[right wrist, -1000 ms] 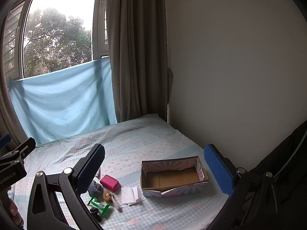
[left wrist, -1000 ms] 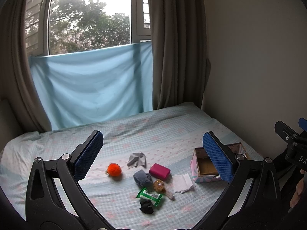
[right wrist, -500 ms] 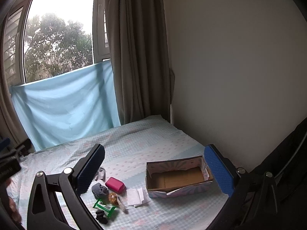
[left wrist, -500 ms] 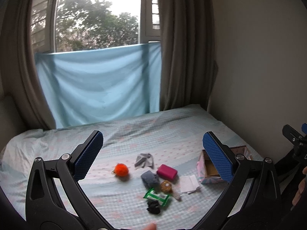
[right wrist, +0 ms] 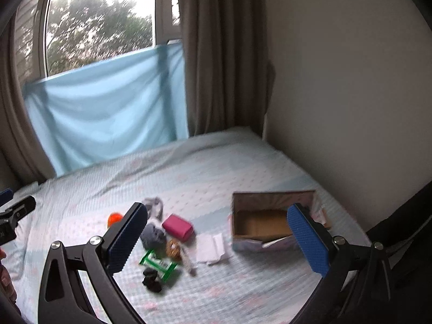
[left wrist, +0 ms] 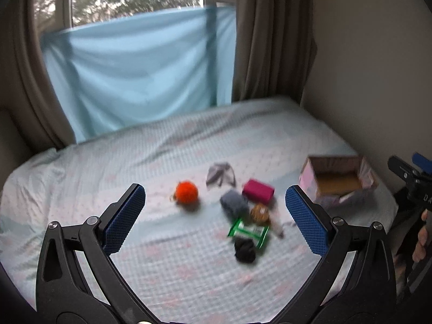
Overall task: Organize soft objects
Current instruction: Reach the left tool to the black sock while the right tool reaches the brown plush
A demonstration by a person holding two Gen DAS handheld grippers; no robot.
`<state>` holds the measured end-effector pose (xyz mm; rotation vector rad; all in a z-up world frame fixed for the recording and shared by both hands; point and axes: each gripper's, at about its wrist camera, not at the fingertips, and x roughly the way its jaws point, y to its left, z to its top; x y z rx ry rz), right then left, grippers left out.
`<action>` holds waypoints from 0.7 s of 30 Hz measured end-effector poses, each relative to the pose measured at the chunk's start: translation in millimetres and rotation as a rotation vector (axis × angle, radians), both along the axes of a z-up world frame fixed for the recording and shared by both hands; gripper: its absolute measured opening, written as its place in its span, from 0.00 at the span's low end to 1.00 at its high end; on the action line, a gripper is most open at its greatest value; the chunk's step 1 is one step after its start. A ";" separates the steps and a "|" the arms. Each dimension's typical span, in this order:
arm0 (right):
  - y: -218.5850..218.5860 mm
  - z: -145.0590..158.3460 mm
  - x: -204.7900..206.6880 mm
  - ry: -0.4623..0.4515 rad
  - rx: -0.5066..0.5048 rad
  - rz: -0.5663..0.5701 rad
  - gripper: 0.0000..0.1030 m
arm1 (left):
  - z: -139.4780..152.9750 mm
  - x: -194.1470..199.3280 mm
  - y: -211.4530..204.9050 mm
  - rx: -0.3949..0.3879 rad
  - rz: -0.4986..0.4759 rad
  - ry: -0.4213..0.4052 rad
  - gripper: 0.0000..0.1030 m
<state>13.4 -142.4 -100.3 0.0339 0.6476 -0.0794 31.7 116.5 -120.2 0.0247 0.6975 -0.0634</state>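
Small soft items lie clustered on the bed: an orange pompom point(left wrist: 186, 192), a grey cloth point(left wrist: 220, 176), a pink pouch point(left wrist: 258, 191), a grey rolled sock point(left wrist: 233, 206), a brown ball point(left wrist: 260, 214), a green packet point(left wrist: 248, 231) and a black bundle point(left wrist: 244, 251). An open cardboard box point(left wrist: 338, 182) stands to their right, with nothing visible inside. My left gripper point(left wrist: 215, 220) hangs open above the bed, short of the cluster. My right gripper point(right wrist: 217, 236) is open too, above the pink pouch point(right wrist: 177, 226) and folded white tissue point(right wrist: 212, 248), left of the box point(right wrist: 270, 220).
The bed point(left wrist: 162, 156) has a pale checked sheet. A blue cloth point(left wrist: 140, 70) hangs over the window behind it, brown curtains at both sides. A plain wall point(right wrist: 351, 94) runs along the bed's right side. Part of a hand point(left wrist: 422, 240) shows at the right edge.
Both grippers have moved forward and tipped down toward the bed; the items and box look larger and sit higher in both views. Nothing on the bed has moved.
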 end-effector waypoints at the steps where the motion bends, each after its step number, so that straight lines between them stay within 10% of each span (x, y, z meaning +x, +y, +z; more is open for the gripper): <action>1: 5.6 -14.0 4.7 0.013 0.002 0.020 1.00 | -12.4 2.6 1.2 -0.001 -0.005 0.017 1.00; 21: 65.3 -235.6 119.8 0.230 -0.023 0.295 0.89 | -278.6 50.9 -32.3 -0.074 -0.097 0.237 0.96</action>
